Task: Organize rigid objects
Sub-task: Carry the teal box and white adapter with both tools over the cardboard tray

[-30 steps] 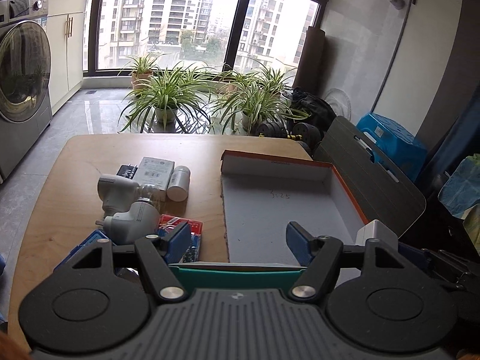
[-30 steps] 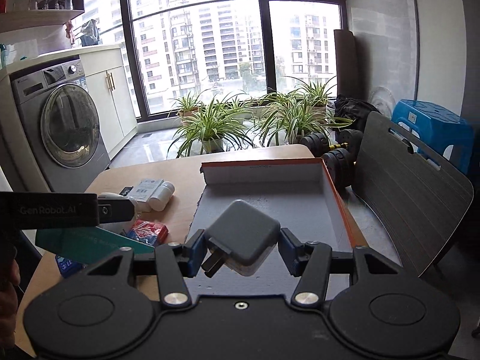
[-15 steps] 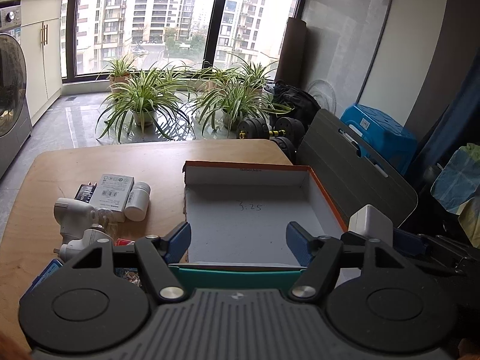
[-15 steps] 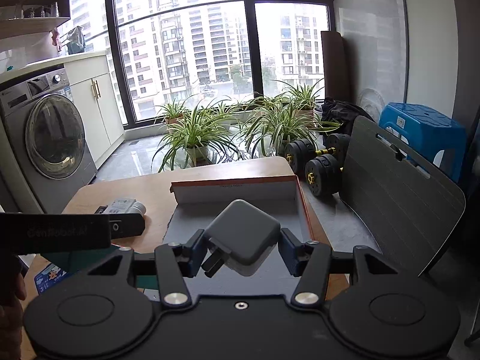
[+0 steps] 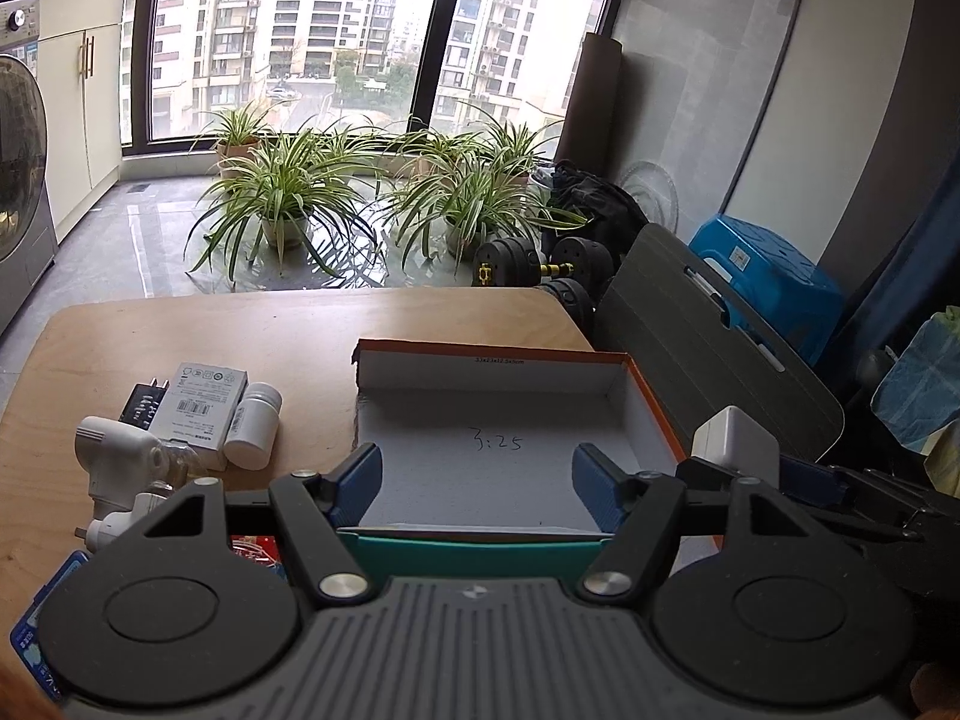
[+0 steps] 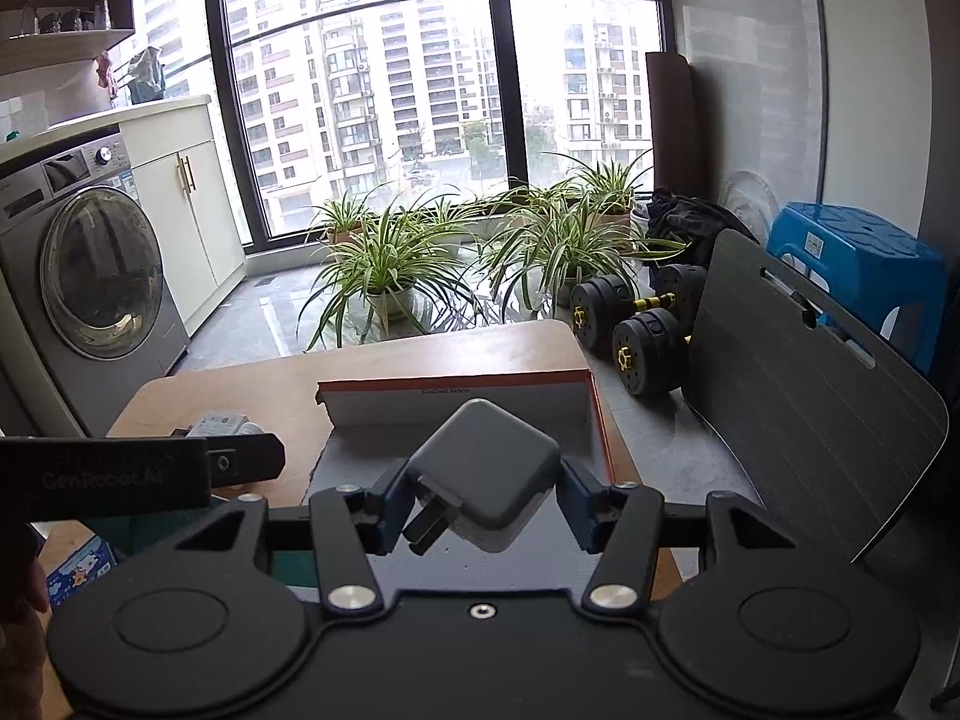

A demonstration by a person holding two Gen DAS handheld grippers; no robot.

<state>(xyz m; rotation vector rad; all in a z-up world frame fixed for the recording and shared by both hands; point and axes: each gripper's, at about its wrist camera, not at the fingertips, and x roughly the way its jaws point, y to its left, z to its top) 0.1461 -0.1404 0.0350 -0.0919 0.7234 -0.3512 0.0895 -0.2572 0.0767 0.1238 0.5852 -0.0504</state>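
Nearest to the right wrist camera, a grey charger plug (image 6: 489, 474) is held tilted between the blue pads of the right tool (image 6: 480, 501), with its metal prongs turned down and to the left. Under this tool the near part of a shallow cardboard box (image 6: 456, 402) with an orange rim is seen. Between the pads of the left tool (image 5: 477, 477) nothing is gripped; its jaws are kept moderately apart above the near edge of the same box (image 5: 498, 360), and a teal card (image 5: 474, 546) is seen just under them. To the right of the left tool, the charger (image 5: 735, 435) is seen again as a pale block in the right tool (image 5: 774, 474), beside the right wall of the box.

On the wooden tabletop (image 5: 300, 324), left of the box, a small group of things is laid close together: white plug adapters (image 5: 114, 456), a white carton (image 5: 201, 414), a white bottle (image 5: 255, 423) lying on its side, and a black adapter (image 5: 143, 399) partly hidden behind the carton. The inside of the box is bare, with handwritten digits on its floor.

Beyond the tabletop, potted plants (image 5: 282, 192) and dumbbells (image 6: 636, 324) are placed on the floor before a large window.
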